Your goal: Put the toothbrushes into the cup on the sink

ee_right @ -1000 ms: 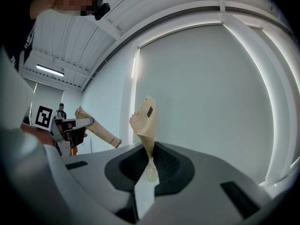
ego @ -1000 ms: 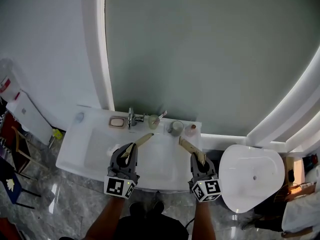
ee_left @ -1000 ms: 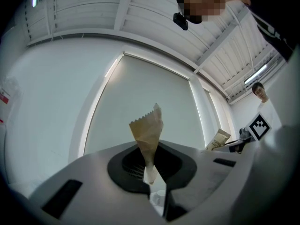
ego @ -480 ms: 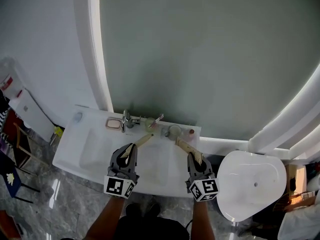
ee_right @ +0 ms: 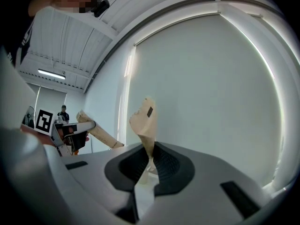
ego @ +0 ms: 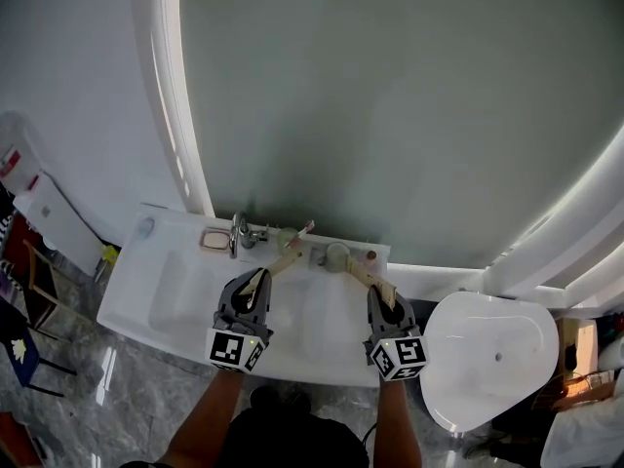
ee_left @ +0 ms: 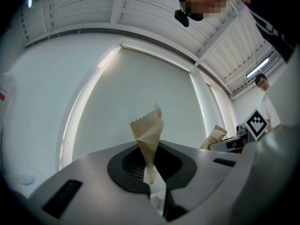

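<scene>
From the head camera we look steeply down from well above onto the sink. The left claw and right claw sit low in that frame, and the grey-green wall panel fills the top. Each claw camera rides right behind its own jaws and faces forward and slightly upward along them, so near that the grey housing covers the lower half and the wrapped toothbrush stands mid-frame. All three views share the panel and its lit arch, and each claw view also catches the other claw at its inner edge.
</scene>
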The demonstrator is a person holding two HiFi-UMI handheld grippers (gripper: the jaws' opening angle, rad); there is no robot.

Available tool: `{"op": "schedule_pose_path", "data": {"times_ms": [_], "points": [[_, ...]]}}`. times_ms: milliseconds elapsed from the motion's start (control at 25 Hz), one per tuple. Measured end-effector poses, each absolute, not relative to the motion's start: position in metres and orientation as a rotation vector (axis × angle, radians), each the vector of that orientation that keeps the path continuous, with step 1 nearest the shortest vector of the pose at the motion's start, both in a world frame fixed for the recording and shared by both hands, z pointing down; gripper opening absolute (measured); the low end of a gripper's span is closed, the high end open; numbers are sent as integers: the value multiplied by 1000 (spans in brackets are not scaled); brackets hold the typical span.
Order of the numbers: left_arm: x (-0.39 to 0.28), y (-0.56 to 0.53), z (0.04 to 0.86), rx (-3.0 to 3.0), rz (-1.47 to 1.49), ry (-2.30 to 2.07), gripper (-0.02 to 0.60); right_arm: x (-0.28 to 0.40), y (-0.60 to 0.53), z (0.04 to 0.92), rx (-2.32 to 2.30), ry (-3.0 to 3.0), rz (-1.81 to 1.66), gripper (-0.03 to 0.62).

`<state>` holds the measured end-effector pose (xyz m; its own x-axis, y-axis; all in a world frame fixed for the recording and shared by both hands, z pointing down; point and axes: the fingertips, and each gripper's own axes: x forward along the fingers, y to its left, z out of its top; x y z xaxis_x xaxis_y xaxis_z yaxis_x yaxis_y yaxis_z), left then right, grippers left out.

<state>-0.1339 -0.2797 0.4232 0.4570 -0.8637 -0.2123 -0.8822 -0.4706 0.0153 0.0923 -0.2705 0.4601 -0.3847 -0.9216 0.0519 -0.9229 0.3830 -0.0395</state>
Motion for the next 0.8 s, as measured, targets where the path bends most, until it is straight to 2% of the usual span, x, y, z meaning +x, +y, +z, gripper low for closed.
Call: {"op": "schedule_pose_path", "data": {"times_ms": [800], "points": [[-114, -350, 468, -2663, 264, 1479, 38, 100, -343, 521, 1706, -2540, 139, 49]]}}
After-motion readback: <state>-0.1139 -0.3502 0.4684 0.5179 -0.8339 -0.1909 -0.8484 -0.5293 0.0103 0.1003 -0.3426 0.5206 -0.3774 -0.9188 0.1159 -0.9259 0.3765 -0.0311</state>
